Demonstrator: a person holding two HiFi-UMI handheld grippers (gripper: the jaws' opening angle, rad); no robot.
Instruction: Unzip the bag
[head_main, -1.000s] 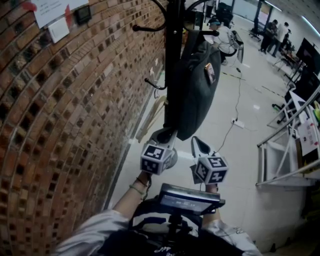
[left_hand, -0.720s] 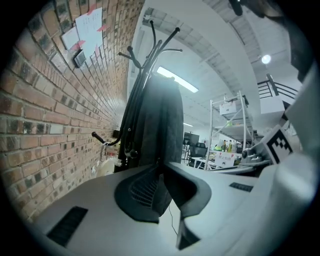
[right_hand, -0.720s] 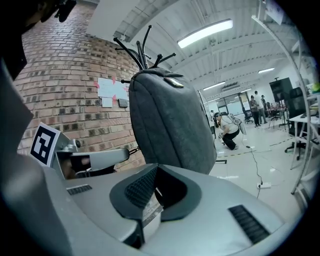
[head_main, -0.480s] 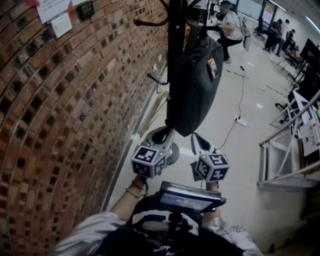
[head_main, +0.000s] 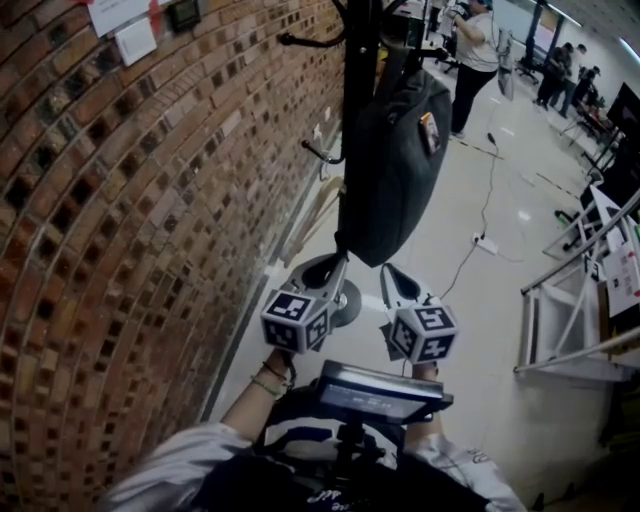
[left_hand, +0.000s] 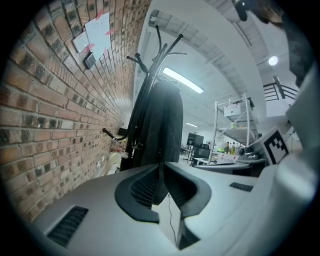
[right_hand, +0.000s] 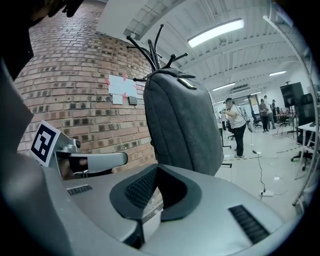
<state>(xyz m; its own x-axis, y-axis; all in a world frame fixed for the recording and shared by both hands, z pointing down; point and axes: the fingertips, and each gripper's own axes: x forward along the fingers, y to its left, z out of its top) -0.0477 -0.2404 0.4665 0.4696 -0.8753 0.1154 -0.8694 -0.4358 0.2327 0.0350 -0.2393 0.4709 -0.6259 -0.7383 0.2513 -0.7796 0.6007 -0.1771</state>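
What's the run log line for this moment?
bag hangs on coat rack | left gripper shut, at bag's bottom | right gripper shut, below bag

There is 1 bag (head_main: 395, 170), and it hangs on 1 coat stand (head_main: 358, 60). There are 2 grippers, the left gripper (head_main: 342, 265) and the right gripper (head_main: 390, 275), and each one carries 1 marker cube (head_main: 297, 320), so 2 cubes together. On the 1 brick wall (head_main: 120, 250) I count at least 2 white papers (head_main: 120, 12) and 1 small dark box (head_main: 185, 14). On the floor lies 1 power strip (head_main: 485, 243). Far behind are at least 3 persons (head_main: 478, 55); their exact number I cannot tell.
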